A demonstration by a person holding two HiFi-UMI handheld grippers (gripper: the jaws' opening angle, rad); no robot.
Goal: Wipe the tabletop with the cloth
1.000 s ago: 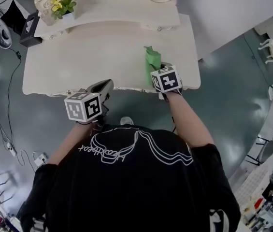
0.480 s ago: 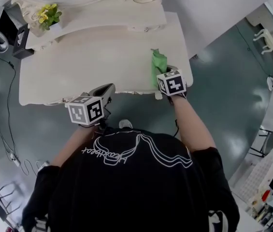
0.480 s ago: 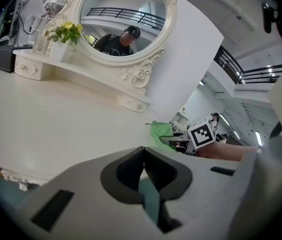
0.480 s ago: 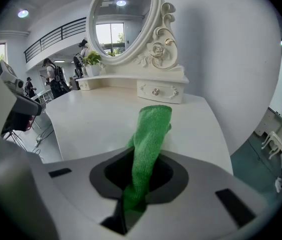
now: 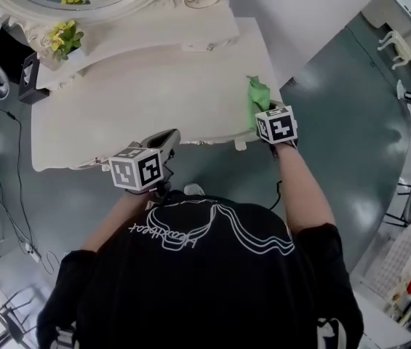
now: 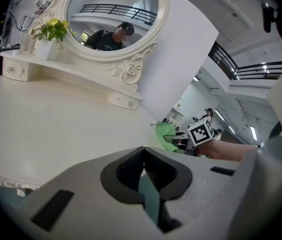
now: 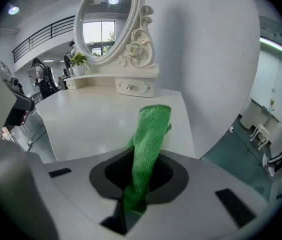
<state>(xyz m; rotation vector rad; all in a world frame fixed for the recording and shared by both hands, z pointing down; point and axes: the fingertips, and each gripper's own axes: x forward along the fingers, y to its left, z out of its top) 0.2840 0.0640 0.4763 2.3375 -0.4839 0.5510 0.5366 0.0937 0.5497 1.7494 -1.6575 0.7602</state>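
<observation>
- Locate the cream-white dressing-table worktop [image 5: 140, 100] across the upper half of the head view, with grey floor [image 5: 336, 122] all round it.
- Find the right gripper [image 7: 140, 184] at the near right corner of the worktop, centre right of the head view, marker cube facing up.
- Read its jaws in the right gripper view: clamped on the green microfibre cloth [image 7: 150, 129], with one end pinched deep between the pads.
- Trace the cloth forward from those jaws: gathered into a narrow band, free end reaching out over the worktop, close to the right-hand edge. Contact between that free end and the surface: not determinable.
- Find the left gripper [image 6: 143, 169] at the near edge of the worktop, lower left of centre in the head view, well apart from the right gripper.
- Read its jaws in the left gripper view: pressed together at the tips, nothing held between them.
- Note the right gripper and the cloth at centre right of the left gripper view, past the bare surface.
- Note the oval mirror in a carved cream frame [image 6: 113, 19] at the back of the worktop, upper left of the head view.
- Note the small potted plant with yellow flowers [image 5: 61, 36] on the raised shelf just beside the mirror.
- Note the black shirt with white line print [image 5: 205, 282] filling the lower half of the head view, with bare forearms reaching to both grippers.
</observation>
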